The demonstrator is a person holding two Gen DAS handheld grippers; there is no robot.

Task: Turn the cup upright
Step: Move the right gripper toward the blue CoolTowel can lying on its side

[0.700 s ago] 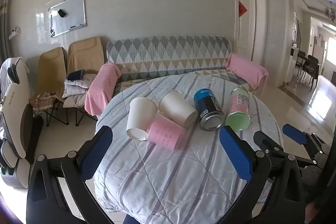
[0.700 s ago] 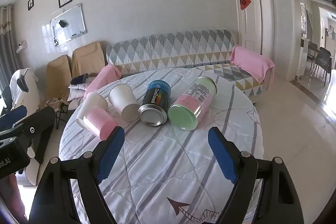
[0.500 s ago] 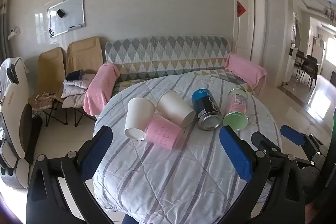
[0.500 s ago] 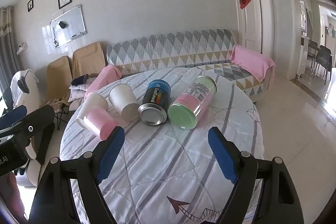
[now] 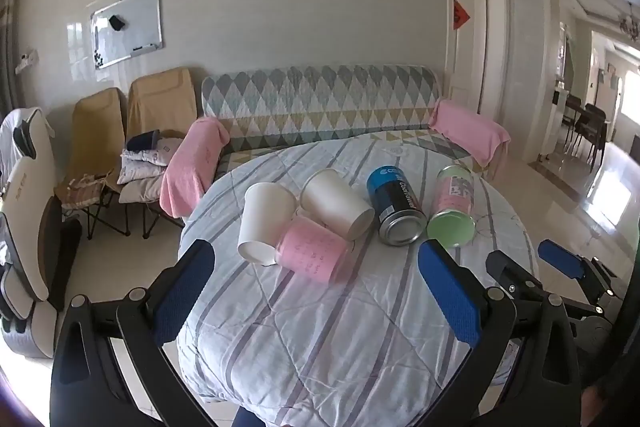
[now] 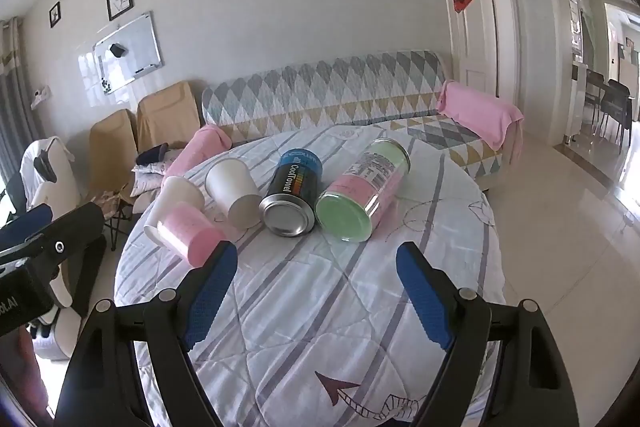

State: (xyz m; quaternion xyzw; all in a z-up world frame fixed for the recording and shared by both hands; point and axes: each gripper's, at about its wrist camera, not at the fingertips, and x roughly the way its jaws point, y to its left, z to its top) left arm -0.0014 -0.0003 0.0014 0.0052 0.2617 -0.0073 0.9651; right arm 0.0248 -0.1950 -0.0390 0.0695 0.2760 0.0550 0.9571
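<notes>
Several cups and cans lie on their sides on a round table under a striped quilt (image 5: 328, 327). Left to right in the left wrist view: a white paper cup (image 5: 264, 223), a pink cup (image 5: 314, 255), a second white cup (image 5: 338, 205), a blue and black can (image 5: 396, 205), a green and pink can (image 5: 454, 205). They also show in the right wrist view: pink cup (image 6: 190, 233), white cups (image 6: 174, 197) (image 6: 234, 191), blue can (image 6: 292, 193), green can (image 6: 364, 193). My left gripper (image 5: 316, 291) is open and empty, short of the cups. My right gripper (image 6: 320, 295) is open and empty, short of the cans.
A patterned sofa (image 5: 320, 103) with pink towels stands behind the table. Folding chairs (image 5: 160, 107) with cushions stand at the left. The right gripper shows at the right edge of the left wrist view (image 5: 560, 267). A tiled floor and doorway lie to the right.
Both grippers have drifted slightly; the table scene sits a little lower and to the left in the left wrist view. Nothing on the table has moved.
</notes>
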